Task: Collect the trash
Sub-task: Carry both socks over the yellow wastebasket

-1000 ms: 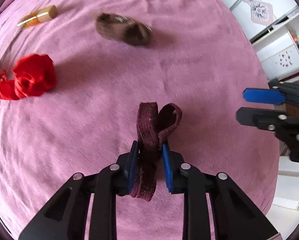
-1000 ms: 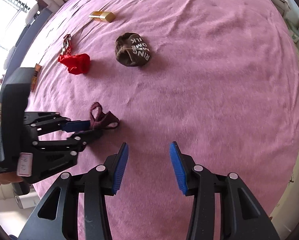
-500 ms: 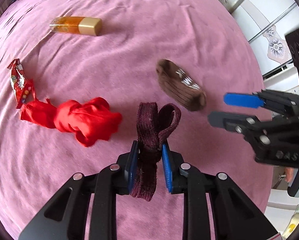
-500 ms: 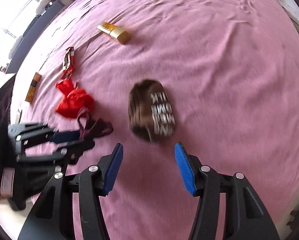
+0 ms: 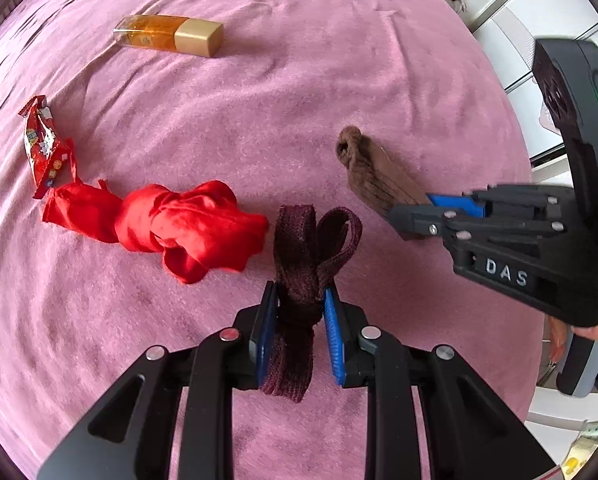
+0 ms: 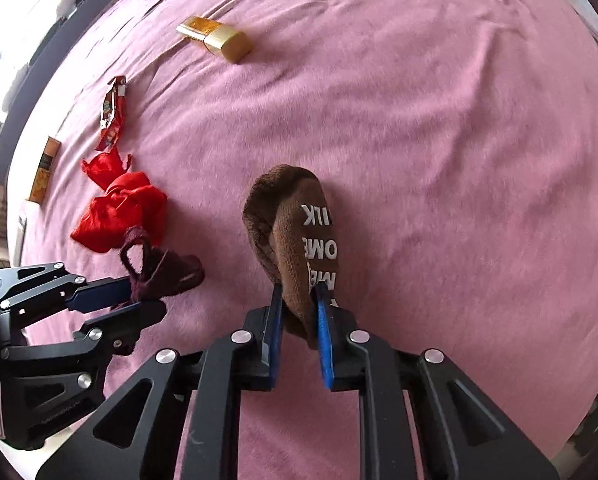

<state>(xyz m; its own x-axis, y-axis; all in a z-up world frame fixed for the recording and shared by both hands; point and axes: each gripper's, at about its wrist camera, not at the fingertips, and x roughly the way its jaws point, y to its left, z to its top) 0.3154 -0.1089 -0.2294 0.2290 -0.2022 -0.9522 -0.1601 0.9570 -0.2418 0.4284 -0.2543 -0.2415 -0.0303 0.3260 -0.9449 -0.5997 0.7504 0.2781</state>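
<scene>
Far off to the left of my left gripper (image 5: 299, 312), a torn red snack wrapper (image 5: 43, 148) lies on the pink bed cover (image 5: 299, 92), touching the end of a knotted red cloth (image 5: 159, 224). That cloth sits just ahead and left of my left gripper's tips. Well beyond it, an amber bottle with a gold cap (image 5: 171, 36) lies on its side. My left gripper pinches a dark maroon knit strap (image 5: 303, 264), whose loops stick up past the blue pads. To the right, my right gripper (image 6: 299, 312) has just been closing and now clamps a brown sock (image 6: 295, 232) with white lettering; the sock's far end rests on the bed cover ahead of the gripper. In the right wrist view, a flat orange packet (image 6: 45, 170) lies far left at the bed's edge.
</scene>
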